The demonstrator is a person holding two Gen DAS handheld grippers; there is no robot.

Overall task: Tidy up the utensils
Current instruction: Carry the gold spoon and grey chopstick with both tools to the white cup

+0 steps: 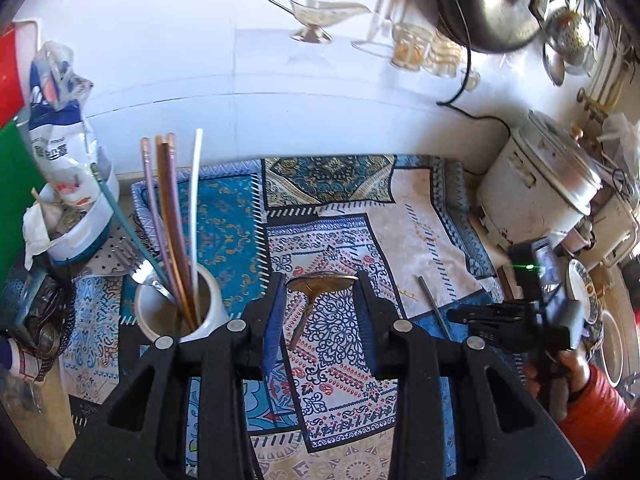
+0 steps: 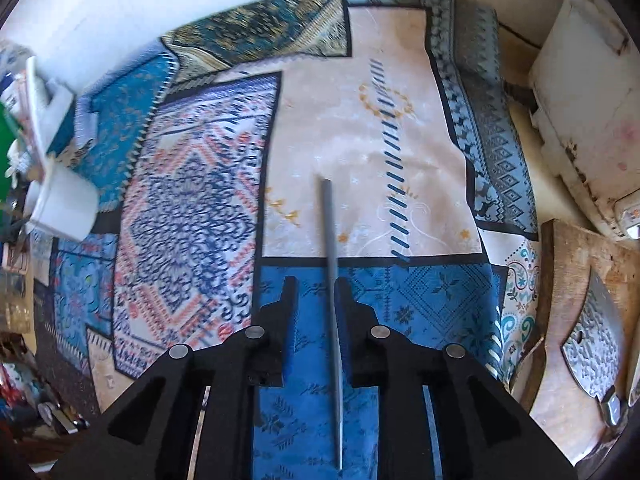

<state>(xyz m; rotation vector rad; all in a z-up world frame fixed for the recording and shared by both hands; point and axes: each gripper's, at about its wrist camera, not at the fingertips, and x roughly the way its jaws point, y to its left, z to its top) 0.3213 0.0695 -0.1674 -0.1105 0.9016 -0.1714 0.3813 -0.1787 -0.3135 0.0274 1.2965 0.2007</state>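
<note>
Patterned patchwork cloth (image 2: 372, 128) carries a slim grey chopstick (image 2: 332, 264) between the right gripper's (image 2: 316, 300) narrowly parted fingers, while the left gripper's (image 1: 318, 312) wide fingers flank a bronze spoon (image 1: 320, 284).

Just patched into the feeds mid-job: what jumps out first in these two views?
The loud patchwork cloth covering the counter grabs the eye. On it, a bronze spoon lies between the open left tongs, beside a white cup bristling with chopsticks. In the right wrist view, a grey chopstick lies between the open right tongs.
</note>
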